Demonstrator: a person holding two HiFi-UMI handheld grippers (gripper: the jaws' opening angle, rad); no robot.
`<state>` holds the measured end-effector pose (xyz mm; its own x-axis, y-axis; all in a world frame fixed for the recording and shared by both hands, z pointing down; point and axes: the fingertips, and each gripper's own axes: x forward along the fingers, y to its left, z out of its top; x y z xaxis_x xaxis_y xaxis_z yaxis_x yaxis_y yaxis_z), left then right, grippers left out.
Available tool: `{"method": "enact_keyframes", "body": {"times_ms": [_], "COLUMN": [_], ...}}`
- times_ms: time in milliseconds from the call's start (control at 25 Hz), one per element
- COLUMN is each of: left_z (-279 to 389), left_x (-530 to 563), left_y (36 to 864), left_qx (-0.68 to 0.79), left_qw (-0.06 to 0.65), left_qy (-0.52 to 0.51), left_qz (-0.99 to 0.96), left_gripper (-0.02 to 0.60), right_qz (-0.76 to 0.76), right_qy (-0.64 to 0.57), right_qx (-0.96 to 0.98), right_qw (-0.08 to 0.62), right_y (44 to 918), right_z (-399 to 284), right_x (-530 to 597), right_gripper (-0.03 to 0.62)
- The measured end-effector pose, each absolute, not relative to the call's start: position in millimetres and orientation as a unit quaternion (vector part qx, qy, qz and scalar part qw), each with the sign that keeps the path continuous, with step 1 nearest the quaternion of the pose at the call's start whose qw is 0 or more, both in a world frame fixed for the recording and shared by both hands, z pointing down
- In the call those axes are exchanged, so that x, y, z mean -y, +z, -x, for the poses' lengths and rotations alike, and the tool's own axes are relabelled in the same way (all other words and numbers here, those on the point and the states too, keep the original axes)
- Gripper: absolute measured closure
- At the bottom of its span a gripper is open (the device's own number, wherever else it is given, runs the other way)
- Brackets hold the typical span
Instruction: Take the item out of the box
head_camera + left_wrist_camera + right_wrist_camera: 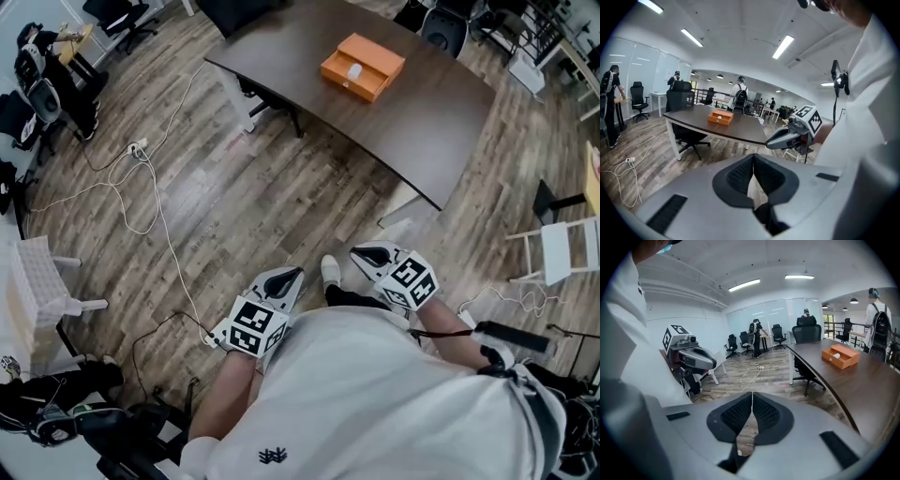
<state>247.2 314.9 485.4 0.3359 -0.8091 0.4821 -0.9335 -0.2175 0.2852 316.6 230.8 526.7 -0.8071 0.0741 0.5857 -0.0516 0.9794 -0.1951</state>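
An open-plan office — a long dark table (412, 122) stands on wood-plank floor (244, 206), a black swivel chair (805, 326) at its far end, glass partitions (778, 315) beyond it, strip lights (744, 285) above — a power strip (137, 147) with trailing cables left of it.

We list: left gripper (753, 159), jaws together, empty; orange box (720, 117) on dark surface (745, 131); right gripper (774, 142) at right.
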Motion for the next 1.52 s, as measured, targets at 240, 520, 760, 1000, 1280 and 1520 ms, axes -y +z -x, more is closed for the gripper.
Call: {"method": "enact_keyframes", "body": {"times_ms": [240, 520, 760, 1000, 1280, 1520], "left_z": [-219, -198, -138, -79, 28, 119], "left_x": [-230, -163, -120, -77, -41, -41], "left_y": [477, 476, 489, 482, 460, 478], "left_qx": [0.581, 0.577, 0.568, 0.541, 0.494, 0.481], "left_qw": [0.269, 0.272, 0.276, 0.262, 0.235, 0.252], "left_qy": [0.118, 0.114, 0.109, 0.105, 0.114, 0.122], "left_qz": [-0.759, -0.762, -0.767, -0.792, -0.829, -0.831], "left_gripper": [0.569, 0.537, 0.537, 0.562, 0.571, 0.571], "right_qz": [0.022, 0.007, -0.020, -0.073, -0.155, -0.244], "right_qy": [0.107, 0.145, 0.149, 0.161, 0.183, 0.216], "right_qx": [0.947, 0.940, 0.938, 0.933, 0.922, 0.902], "right_qw": [0.302, 0.307, 0.312, 0.313, 0.303, 0.284], "right_y": [531, 551, 556, 551, 545, 554], "right_z": [-284, -260, -210, -171, -83, -32], "right_x": [-151, -83, -35, 9, 61, 119], "right_gripper": [0.589, 0.496, 0.496, 0.500, 0.506, 0.507]}}
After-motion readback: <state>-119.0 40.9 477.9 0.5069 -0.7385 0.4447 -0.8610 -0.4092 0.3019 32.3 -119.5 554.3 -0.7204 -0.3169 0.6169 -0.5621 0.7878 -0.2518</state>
